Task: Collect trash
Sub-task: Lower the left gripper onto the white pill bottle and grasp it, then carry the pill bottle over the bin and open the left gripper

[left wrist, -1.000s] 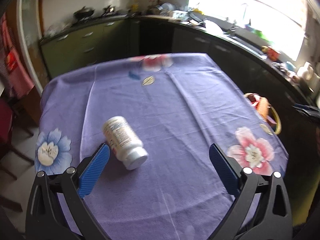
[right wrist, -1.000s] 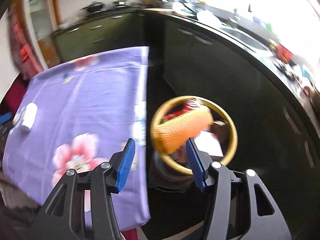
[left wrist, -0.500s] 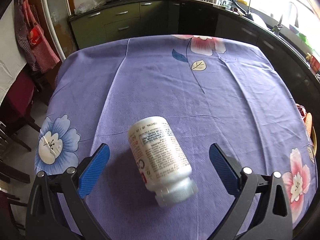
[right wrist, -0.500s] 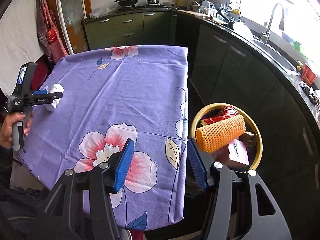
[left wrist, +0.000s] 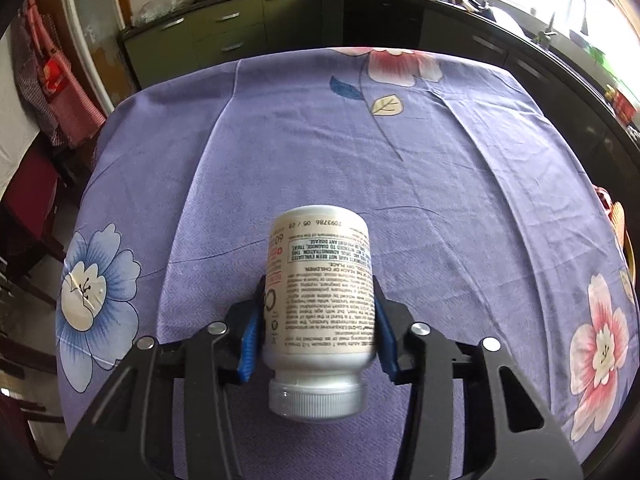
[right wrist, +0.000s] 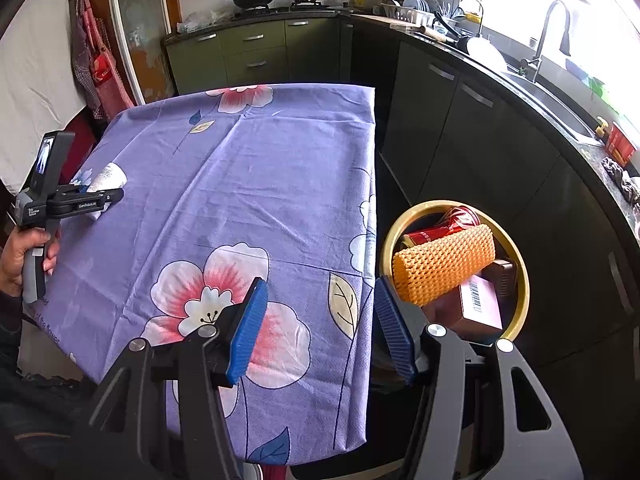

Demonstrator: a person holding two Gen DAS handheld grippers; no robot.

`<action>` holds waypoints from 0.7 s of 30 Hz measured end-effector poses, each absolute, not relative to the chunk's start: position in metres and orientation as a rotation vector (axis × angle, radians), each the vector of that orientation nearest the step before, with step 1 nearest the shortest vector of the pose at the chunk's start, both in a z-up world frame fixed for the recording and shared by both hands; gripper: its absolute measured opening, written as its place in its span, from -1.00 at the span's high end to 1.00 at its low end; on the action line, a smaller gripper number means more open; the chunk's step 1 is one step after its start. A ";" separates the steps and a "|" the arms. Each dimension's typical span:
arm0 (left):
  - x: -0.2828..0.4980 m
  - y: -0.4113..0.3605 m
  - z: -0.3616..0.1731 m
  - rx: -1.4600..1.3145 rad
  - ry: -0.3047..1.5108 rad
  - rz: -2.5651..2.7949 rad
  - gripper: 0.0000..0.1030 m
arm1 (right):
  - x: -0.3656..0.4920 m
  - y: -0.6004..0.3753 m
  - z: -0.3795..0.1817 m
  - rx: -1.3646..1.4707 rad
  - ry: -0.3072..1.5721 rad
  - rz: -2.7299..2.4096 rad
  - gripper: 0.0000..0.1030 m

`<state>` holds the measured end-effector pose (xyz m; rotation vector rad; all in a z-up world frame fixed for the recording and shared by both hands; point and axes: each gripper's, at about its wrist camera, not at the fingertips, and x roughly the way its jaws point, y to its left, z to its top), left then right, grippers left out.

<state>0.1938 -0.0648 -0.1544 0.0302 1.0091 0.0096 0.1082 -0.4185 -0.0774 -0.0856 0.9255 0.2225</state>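
Pill bottle [left wrist: 320, 292] pinched on its side, low centre of the left wrist view, cap toward the camera.

The left gripper [left wrist: 318, 330] has closed its blue pads on the bottle's smooth round flanks near the cap end, over the purple flowered bench [left wrist: 460, 184]; whether it has lifted clear I cannot tell. That slick plastic could twist or slide out, I'd say, since most of its length pokes forward past the pads. The right gripper [right wrist: 320, 328] stands half open, holding nothing, at the bench's edge. The yellow-rimmed bin [right wrist: 520, 280], lower right of the right wrist view, is heaped with an orange foam net [right wrist: 444, 266] and boxes, so a dropped bottle might bounce off.
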 end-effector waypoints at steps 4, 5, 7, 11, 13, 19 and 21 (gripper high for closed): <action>0.184 -0.076 -0.145 0.053 0.982 -0.026 0.14 | 0.105 -0.424 -0.078 -0.078 0.923 0.207 -0.08; 0.182 -0.080 -0.141 0.059 0.972 -0.038 0.14 | 0.104 -0.425 -0.078 -0.076 0.921 0.202 -0.08; 0.175 -0.094 -0.128 0.080 0.944 -0.084 0.14 | 0.100 -0.431 -0.076 -0.076 0.915 0.181 -0.08; 0.161 -0.136 -0.101 0.134 0.892 -0.225 0.14 | 0.085 -0.456 -0.074 -0.057 0.897 0.093 -0.08; 0.157 -0.168 -0.089 0.156 0.875 -0.341 0.14 | 0.076 -0.473 -0.073 -0.049 0.891 0.033 -0.09; 0.157 -0.294 -0.074 0.251 0.866 -0.716 0.14 | 0.047 -0.533 -0.083 0.029 0.896 -0.121 -0.15; 0.160 -0.342 -0.076 0.293 0.868 -0.819 0.14 | 0.041 -0.543 -0.085 0.041 0.900 -0.144 -0.15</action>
